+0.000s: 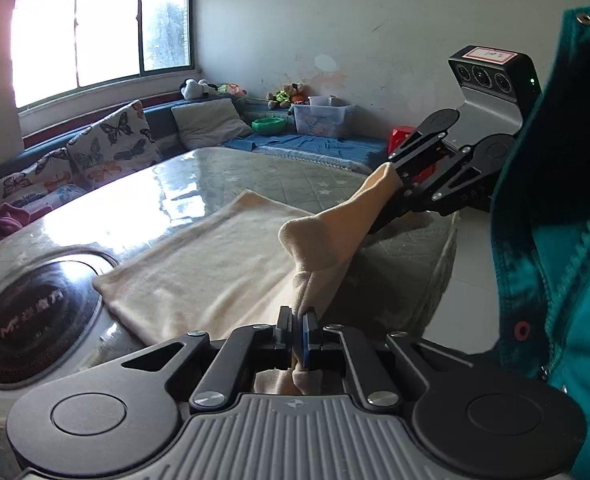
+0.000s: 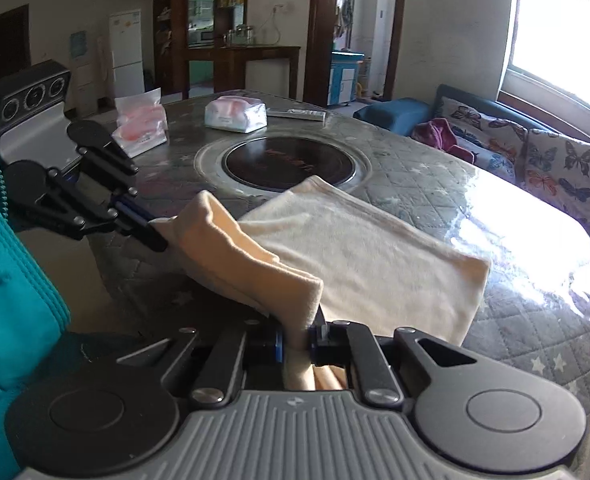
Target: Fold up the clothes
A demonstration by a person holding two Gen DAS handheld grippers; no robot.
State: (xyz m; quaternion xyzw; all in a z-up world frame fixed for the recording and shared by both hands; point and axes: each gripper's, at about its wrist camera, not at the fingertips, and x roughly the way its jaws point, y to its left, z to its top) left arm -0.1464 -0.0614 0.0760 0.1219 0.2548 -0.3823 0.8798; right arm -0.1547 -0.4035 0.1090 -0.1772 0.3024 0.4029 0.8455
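Left wrist view: left gripper [image 1: 298,334] and right gripper [image 1: 389,178], both angled downward, each pinch a near corner of the cream cloth [image 1: 199,276], lifted off the quilted bench [image 1: 287,176]; round cooktop [image 2: 289,164] just behind, teal jacket [image 1: 567,240] beside

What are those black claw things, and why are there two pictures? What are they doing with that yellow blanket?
They are two grabbing tools that a person in a teal jacket holds, one in each hand. Each tool carries its own camera, so each picture looks out along one tool and also sees the other.

The left gripper and the right gripper each have their jaws shut on a corner of the soft cream-yellow cloth. The rest of the cloth lies on a grey quilted table with a round black cooktop set in its middle. Farther back on the table lie plastic-wrapped packets.
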